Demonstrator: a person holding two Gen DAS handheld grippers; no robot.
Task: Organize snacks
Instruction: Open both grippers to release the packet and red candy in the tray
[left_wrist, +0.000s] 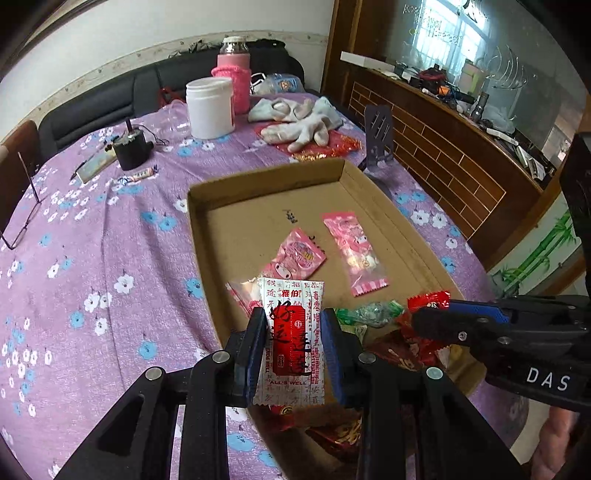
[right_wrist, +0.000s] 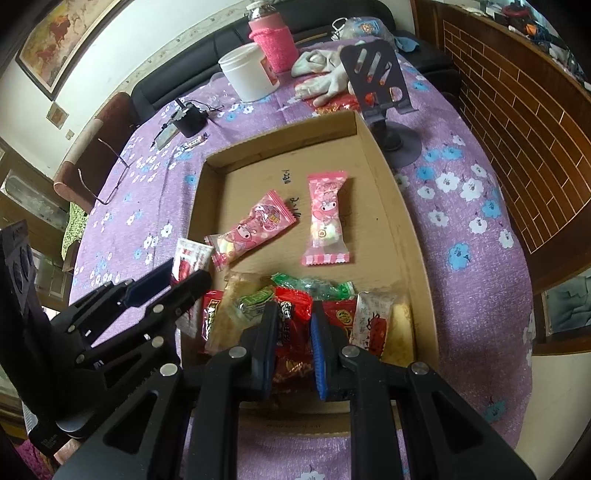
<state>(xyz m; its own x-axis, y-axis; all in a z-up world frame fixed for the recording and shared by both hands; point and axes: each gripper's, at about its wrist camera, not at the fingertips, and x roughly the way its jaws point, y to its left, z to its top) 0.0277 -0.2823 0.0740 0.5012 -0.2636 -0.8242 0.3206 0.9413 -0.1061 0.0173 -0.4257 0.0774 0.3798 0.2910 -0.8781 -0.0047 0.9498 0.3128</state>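
Cardboard tray: left tongs grip white-red snack packet; right tongs clamp red wrapper.

Purple cloth on the counter, blue and white flower print. Brown cardboard tray holds two pink sweet packets, plus red and green wrappers. White packet with red label and black script; white tub, pink knit bottle sleeve.

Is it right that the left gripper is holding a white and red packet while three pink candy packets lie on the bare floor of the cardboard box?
Not quite: two pink candy packets lie there, not three, as the right wrist view shows. The left gripper does hold the white and red packet, and the cardboard box is as you say.
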